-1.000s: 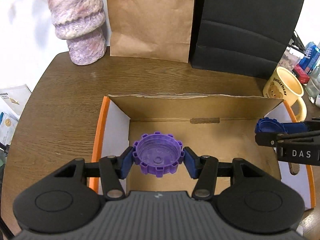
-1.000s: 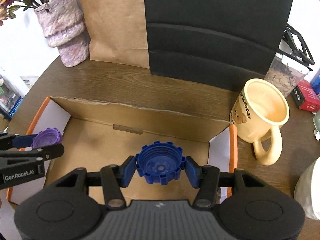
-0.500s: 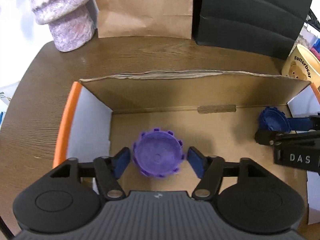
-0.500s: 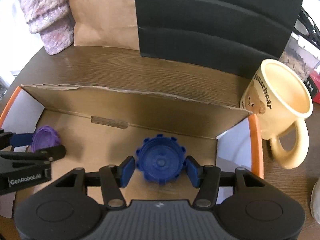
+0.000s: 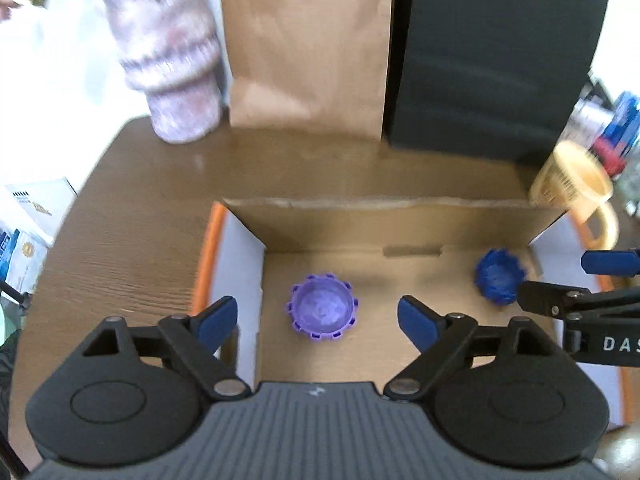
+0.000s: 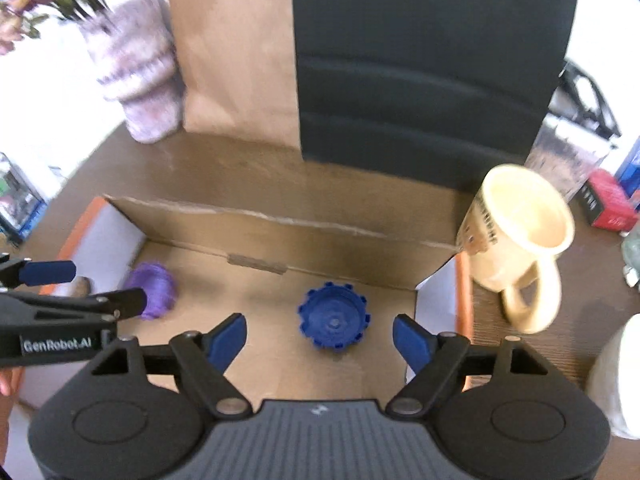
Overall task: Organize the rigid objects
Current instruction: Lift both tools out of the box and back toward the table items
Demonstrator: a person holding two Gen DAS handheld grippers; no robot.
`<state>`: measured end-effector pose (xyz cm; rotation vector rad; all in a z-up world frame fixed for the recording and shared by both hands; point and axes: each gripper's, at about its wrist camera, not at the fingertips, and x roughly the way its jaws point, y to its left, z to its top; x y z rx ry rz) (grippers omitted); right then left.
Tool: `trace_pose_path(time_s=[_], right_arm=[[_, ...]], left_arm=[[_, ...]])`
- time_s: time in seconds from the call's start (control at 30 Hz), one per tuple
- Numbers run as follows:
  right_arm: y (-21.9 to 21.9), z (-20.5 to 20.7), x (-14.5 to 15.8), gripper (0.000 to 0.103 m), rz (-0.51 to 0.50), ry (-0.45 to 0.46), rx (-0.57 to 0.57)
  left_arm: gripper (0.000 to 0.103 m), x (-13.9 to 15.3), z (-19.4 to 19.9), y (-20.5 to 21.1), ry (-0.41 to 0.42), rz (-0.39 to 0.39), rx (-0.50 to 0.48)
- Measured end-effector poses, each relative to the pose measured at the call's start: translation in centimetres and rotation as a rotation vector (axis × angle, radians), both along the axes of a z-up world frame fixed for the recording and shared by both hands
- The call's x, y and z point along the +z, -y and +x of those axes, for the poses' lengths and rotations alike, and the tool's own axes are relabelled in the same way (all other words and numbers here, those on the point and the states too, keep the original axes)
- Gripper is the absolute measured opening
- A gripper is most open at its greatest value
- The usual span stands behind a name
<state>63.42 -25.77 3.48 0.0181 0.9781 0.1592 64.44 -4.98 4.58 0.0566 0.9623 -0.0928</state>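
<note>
Lying between each wide-spread gripper (image 5: 318,320), untouched: purple cap (image 5: 322,307), blue cap (image 6: 333,321)

1. A dark wooden table (image 5: 120,248) is standing against a white wall (image 5: 52,60).
2. A brown paper bag (image 5: 308,40) and a black bag (image 5: 492,56) are leaning upright at the back edge.
3. Bright light is washing out the wall.

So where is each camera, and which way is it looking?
Left wrist: sits on the left gripper, looking down past its open fingers at the purple cap.
Right wrist: sits on the right gripper, looking down past its open fingers at the blue cap.
Both show the cardboard box, both caps, and the other gripper.
</note>
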Motion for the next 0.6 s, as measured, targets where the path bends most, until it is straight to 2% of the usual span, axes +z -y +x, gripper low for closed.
trace_pose_path(time_s=[0.23,0.47,0.53,0.6], right_arm=[[0.7,-3.7,5.4,0.085,0.012,0.072,-0.016],[0.5,-5.4,6.7,0.085,0.010,0.099,-0.007],[0.5,-6.4,6.6,0.085,0.025,0.163,0.010],[0.5,-8.2,5.9,0.085,0.057,0.294,0.037]], left_arm=[[0.091,5.3,-4.0,-0.5,0.074,0.000,-0.009],[0.091,6.8,-5.6,-1.0,0.116,-0.012,0.000],[0.091,6.9,-6.7,-1.2,0.195,-0.024,0.009],[0.093,6.4,-9.2,-1.4,0.360,-0.038,0.016]])
